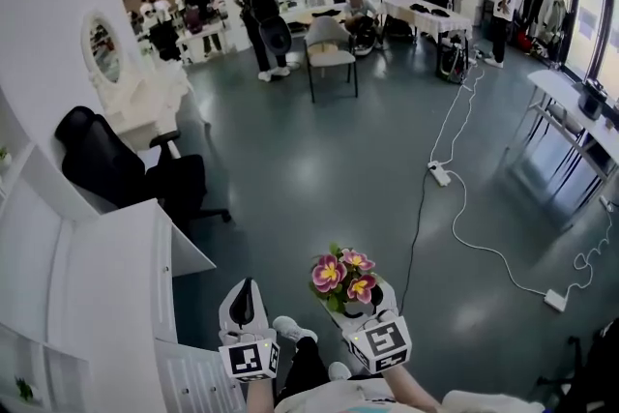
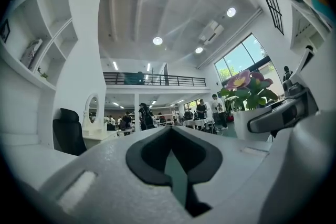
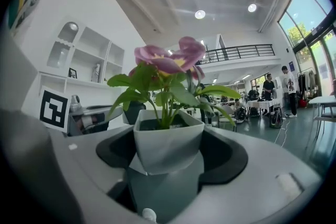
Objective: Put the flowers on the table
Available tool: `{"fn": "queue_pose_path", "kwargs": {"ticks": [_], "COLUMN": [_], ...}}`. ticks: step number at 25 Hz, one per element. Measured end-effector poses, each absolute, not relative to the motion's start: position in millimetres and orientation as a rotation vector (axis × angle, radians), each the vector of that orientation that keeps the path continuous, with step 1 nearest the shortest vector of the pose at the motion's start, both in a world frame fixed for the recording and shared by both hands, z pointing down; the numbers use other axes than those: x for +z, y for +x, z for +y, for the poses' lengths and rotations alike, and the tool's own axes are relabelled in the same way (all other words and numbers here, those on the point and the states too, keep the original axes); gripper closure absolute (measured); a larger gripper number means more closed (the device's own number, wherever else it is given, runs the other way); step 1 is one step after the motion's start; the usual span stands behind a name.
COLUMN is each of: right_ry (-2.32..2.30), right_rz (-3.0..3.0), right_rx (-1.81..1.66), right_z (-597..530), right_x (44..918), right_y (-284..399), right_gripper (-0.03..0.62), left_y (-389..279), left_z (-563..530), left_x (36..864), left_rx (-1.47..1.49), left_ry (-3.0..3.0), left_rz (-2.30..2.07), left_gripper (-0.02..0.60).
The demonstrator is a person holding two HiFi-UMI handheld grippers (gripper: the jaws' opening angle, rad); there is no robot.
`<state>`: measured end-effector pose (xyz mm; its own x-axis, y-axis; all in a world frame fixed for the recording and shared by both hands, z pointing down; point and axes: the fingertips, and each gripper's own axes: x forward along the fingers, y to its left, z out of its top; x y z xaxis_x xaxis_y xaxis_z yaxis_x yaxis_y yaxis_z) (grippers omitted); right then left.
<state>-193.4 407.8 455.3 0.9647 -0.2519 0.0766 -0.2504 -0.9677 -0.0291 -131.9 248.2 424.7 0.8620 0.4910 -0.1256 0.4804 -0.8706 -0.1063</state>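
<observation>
Pinched a small white flowerpot (image 3: pixel 167 140) in the right gripper (image 1: pixel 360 307), jaws spread wide and dark pads pressed against the pot's two sides. Held it upright, with the pink flowers (image 1: pixel 343 274) and green leaves rising clear above the rim (yellow centres showed in the head view). Held it in the air above the grey floor (image 1: pixel 319 179), resting on no surface, low in the head view and just ahead of the person's white shoe (image 1: pixel 290 328).

Had the left gripper (image 1: pixel 243 293) just beside it on the left, level with it but apart from the pot. Jaws there pressed together on nothing, with only a sliver of floor seen through the gap behind the tips. Saw, from the left gripper view, the flowers at the right edge, beside the right gripper's white shell.

Stood next to white shelving (image 1: pixel 97 276) at the left, with a black office chair (image 1: pixel 106 164) and a white vanity (image 1: pixel 145 106) with an oval mirror (image 1: pixel 103 51) beyond it. Faced an open room: a white power strip (image 1: pixel 440 174) on the floor and a grey chair (image 1: pixel 330 48) farther off. Also a white table (image 1: pixel 566 97) by the windows at the right, well apart from the pot, and several people (image 1: pixel 253 10) standing among desks at the far end.
</observation>
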Motion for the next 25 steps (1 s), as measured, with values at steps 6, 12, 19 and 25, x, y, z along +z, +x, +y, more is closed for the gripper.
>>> {"fn": "queue_pose_path", "kwargs": {"ticks": [6,12,19,25], "right_ry": [-3.095,-3.097,-3.092,-3.072], "right_rz": [0.327,0.335,0.360,0.395], "right_rx": [-0.126,-0.132,-0.145,-0.202], "right_z": [426,428,421,398], "right_x": [458,457,458,469], "right_y": [-172,-139,-74,-2], "right_gripper": [0.240,0.240,0.240,0.240], "left_y": [-104,-68,-9,56], "left_z": [254,258,246,213], "left_x": [427,425,425,430], "left_rx": [0.232,0.221,0.217,0.187], "left_ry": [-2.940,-2.946,-2.927,-2.930], "left_rz": [-0.791,-0.795,-0.774,-0.719], "left_gripper": [0.578,0.578,0.578,0.578]}}
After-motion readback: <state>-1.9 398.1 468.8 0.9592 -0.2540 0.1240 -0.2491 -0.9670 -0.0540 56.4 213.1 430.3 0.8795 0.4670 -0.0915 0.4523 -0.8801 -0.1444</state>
